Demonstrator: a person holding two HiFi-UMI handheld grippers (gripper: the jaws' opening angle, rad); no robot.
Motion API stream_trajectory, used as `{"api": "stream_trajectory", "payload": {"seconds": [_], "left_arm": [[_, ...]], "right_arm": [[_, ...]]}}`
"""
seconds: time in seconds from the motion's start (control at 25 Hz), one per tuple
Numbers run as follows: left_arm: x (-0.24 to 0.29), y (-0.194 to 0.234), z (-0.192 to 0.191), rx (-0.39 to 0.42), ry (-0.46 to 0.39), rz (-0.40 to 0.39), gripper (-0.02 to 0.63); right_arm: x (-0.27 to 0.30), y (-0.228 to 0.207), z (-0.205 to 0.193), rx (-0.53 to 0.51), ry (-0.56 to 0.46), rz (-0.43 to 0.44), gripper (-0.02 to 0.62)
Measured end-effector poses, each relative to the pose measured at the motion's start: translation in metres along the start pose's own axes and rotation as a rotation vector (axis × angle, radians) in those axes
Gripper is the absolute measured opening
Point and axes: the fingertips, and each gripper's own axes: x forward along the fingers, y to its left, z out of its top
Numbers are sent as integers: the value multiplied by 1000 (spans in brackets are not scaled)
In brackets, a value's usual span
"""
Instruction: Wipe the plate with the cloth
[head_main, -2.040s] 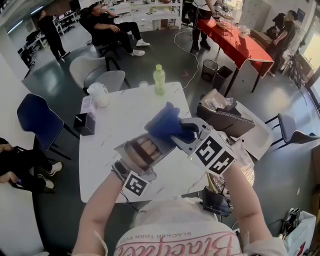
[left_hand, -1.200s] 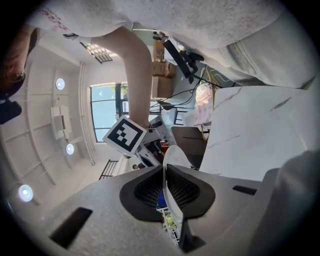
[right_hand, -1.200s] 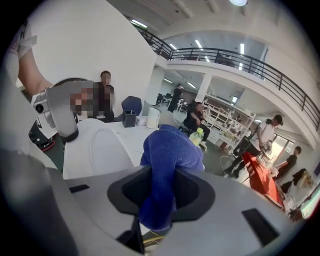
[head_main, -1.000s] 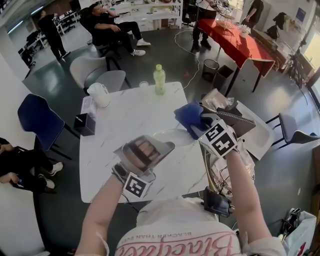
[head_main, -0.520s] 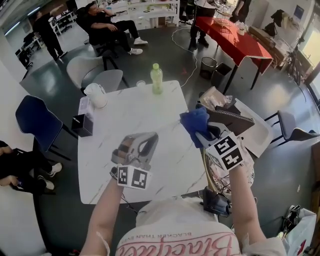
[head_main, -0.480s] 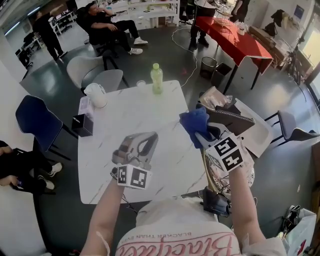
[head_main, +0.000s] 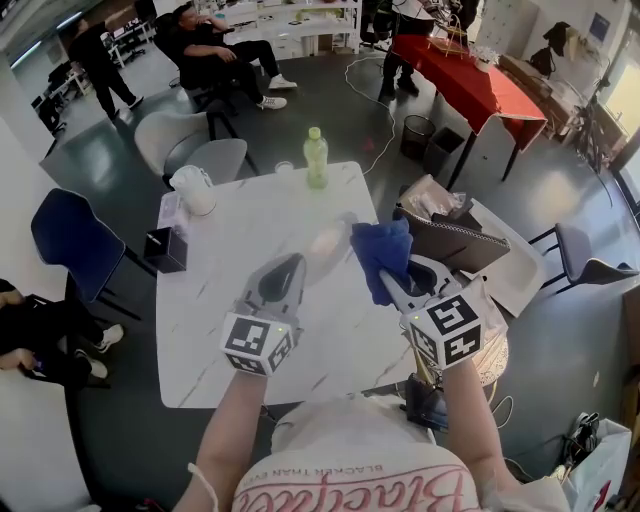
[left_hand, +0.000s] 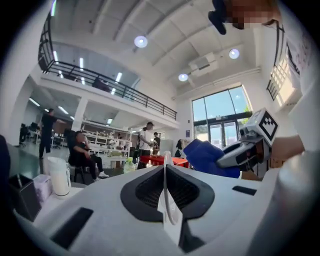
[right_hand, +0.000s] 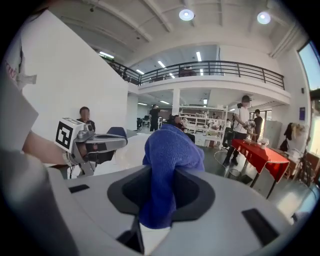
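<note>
The cloth (head_main: 385, 255) is deep blue, the plate (left_hand: 164, 185) clear, the table (head_main: 230, 250) white with grey veins, the bottle (head_main: 317, 158) pale green.

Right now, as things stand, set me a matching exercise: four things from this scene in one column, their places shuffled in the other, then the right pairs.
1. plate
2. cloth
3. green bottle
4. white jug

A. on the table, far left corner
B. between the fingers of the right gripper
C. on the table's far edge, toward the right
D. between the fingers of the left gripper

Pairs: 1-D, 2-B, 3-C, 4-A
</note>
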Motion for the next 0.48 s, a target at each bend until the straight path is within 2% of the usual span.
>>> {"api": "stream_trajectory", "payload": {"seconds": [0.2, 0.36, 0.48], "left_arm": [[-6, 4, 3, -100, -17, 62, 17], [-10, 4, 3, -163, -28, 88, 17], [-11, 5, 5, -179, -34, 98, 17]], "right_arm": [[0, -1, -4, 108, -42, -14, 100], [-1, -2, -8, 129, -43, -46, 100], [-3, -3, -9, 149, -51, -76, 100]]}}
